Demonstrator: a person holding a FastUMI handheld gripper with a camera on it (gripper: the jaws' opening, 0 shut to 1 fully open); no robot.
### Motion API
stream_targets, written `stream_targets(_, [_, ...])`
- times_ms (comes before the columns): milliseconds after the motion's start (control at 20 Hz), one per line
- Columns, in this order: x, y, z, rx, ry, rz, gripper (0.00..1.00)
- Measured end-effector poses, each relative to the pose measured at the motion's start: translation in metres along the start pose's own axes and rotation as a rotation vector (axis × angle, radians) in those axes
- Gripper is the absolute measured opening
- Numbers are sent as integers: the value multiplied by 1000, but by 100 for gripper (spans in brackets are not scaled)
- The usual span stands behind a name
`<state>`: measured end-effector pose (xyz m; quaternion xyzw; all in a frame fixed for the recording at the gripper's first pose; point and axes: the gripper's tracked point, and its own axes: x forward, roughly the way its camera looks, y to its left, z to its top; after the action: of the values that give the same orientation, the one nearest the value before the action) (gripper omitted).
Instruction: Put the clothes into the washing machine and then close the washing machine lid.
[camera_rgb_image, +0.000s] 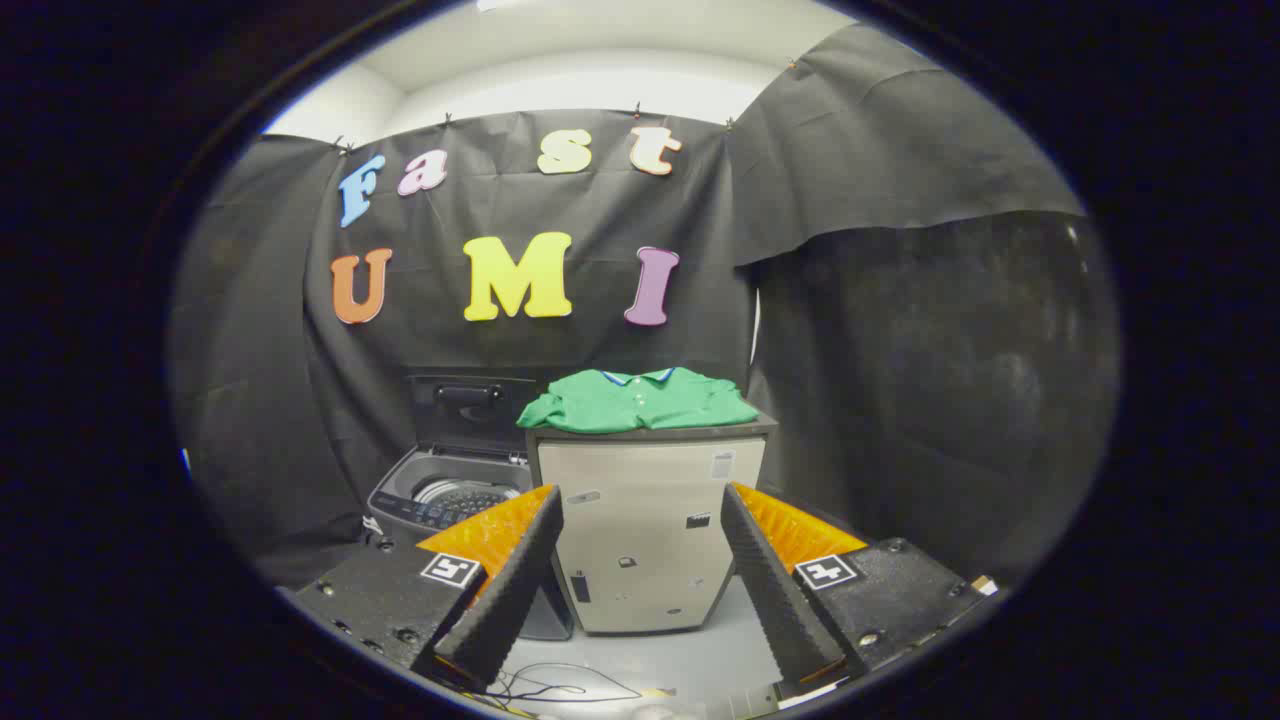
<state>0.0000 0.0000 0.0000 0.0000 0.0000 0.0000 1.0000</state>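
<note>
Approaching is the step in hand, by my reading: the folded green polo shirt with a white-and-blue collar (640, 400) lies untouched on top of the pale beige box-shaped cabinet (645, 530), well beyond the tool (640, 580), whose two black ribbed fingers (510, 590) stand wide apart with nothing between them but open air and the cabinet's front far ahead. So the tool is released and grasps nothing. Just beside the cabinet stands the grey top-loading washing machine (450, 495), its dark lid with a handle (470, 410) raised upright against the booth wall, the perforated drum showing below (so loading needs no lid work first). The next move probably calls for carrying the tool forward and up to the cabinet's top, bringing the spread fingers around an edge of the shirt, then pinching enough cloth to lift the whole garment over to the drum.
</note>
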Motion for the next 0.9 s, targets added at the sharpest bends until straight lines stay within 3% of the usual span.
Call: stream_targets(900, [7,8,12,8,15,-32,99])
